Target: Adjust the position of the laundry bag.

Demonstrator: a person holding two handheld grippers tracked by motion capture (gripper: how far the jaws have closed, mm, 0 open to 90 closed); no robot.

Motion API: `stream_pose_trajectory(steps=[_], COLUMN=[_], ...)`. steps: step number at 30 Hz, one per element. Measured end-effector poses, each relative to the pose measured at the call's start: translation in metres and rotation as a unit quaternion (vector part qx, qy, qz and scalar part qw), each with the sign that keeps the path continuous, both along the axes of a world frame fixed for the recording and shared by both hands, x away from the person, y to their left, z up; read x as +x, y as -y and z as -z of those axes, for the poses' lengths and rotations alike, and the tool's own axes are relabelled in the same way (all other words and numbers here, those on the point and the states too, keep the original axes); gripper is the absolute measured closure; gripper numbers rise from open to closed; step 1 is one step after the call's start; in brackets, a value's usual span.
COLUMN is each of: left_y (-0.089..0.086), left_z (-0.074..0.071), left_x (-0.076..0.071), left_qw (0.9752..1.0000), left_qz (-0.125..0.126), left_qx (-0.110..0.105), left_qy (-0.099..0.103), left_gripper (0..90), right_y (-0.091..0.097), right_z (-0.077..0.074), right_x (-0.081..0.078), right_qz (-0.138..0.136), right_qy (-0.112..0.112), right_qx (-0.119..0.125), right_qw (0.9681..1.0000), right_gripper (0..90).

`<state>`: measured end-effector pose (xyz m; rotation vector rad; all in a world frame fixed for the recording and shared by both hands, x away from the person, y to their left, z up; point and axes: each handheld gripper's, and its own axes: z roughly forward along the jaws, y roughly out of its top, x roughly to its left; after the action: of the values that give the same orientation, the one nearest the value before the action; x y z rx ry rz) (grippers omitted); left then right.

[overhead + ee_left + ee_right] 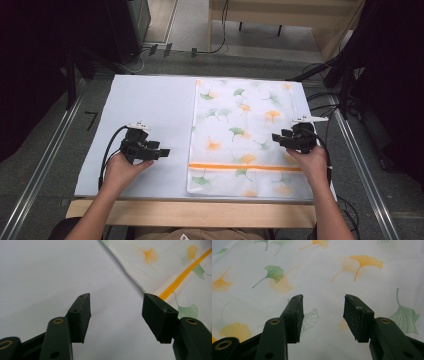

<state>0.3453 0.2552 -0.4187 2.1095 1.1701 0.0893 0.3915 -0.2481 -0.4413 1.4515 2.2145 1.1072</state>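
A white cloth (240, 125) printed with green and orange ginkgo leaves lies flat on the right half of the white table cover (150, 100). An orange stripe (240, 166) crosses it near the front. My left gripper (162, 152) is held over the bare cover just left of the cloth's edge, pointing right. Its jaws are open with nothing between them (116, 302), and the cloth (175, 260) and stripe (180, 280) lie just beyond. My right gripper (277, 137) hovers over the cloth's right side, pointing left. It is open and empty (323, 305) above the printed cloth (317, 272).
The wooden front edge of the table (190, 212) shows below the cover. Metal rails (45, 165) run along both sides on the floor. Cables (320, 95) trail off the back right corner, and a wooden desk (280, 10) stands behind.
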Motion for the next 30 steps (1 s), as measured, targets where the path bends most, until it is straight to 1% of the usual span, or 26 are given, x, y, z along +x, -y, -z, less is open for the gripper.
stream_pose_trajectory(steps=[1,3,5,7,12,14,17,20,21,22,25,26,27,30], left_y=[0.0,0.0,-0.001,-0.001,-0.001,0.0,0.001,0.001,0.001,0.001,0.001,0.001,0.001,0.002], left_z=[0.0,0.0,0.0,0.0,0.0,0.002,0.003,0.003,0.003,0.002,0.001,0.001,0.0,0.001], left_x=[0.0,-0.001,-0.004,-0.005,-0.007,-0.008,-0.008,-0.008,-0.008,-0.009,-0.01,-0.01,-0.01,-0.009], left_qw=[1.0,1.0,0.9999,1.0,0.9999,1.0,1.0,1.0,1.0,1.0,1.0,0.9999,0.9999,0.9999], left_qz=[0.0,0.001,0.004,0.003,0.0,0.004,0.006,0.004,0.004,-0.001,-0.002,0.0,0.001,0.006], left_qx=[-0.001,-0.003,0.002,0.002,0.0,0.005,0.003,0.001,0.001,0.0,-0.005,-0.006,-0.009,-0.013], left_qy=[0.001,0.002,0.011,0.009,0.011,0.006,0.004,0.004,0.004,0.006,0.008,0.009,0.01,0.009], left_gripper=[38.6,37.6,38.4,38.2,37.9,37.7,37.1,37.1,37.0,36.9,35.3,35.2,35.0,34.1], right_y=[0.001,0.002,0.003,0.003,-0.001,-0.002,-0.003,-0.005,-0.005,-0.007,-0.008,-0.009,-0.009,-0.008], right_z=[0.0,0.0,0.001,0.002,0.003,0.003,0.002,0.002,0.002,0.002,0.002,0.001,0.001,0.0], right_x=[0.0,0.0,0.0,0.0,0.002,0.002,0.002,0.002,0.002,0.002,0.001,0.001,0.0,0.0], right_qz=[0.002,0.001,0.0,-0.002,-0.01,-0.009,-0.012,-0.014,-0.014,-0.015,-0.022,-0.028,-0.031,-0.029], right_qy=[-0.006,-0.007,-0.011,-0.015,-0.013,-0.014,-0.009,-0.008,-0.008,-0.006,-0.007,-0.004,-0.004,-0.007], right_qx=[0.005,0.008,0.004,0.003,0.004,0.007,0.004,0.002,0.002,0.0,0.001,-0.006,-0.007,-0.005], right_qw=[1.0,0.9999,0.9999,0.9999,0.9999,0.9998,0.9999,0.9999,0.9999,0.9999,0.9997,0.9996,0.9995,0.9995], right_gripper=[51.6,51.3,50.1,49.5,47.6,45.4,42.4,38.1,38.1,37.7,39.9,43.2,44.5,45.6])
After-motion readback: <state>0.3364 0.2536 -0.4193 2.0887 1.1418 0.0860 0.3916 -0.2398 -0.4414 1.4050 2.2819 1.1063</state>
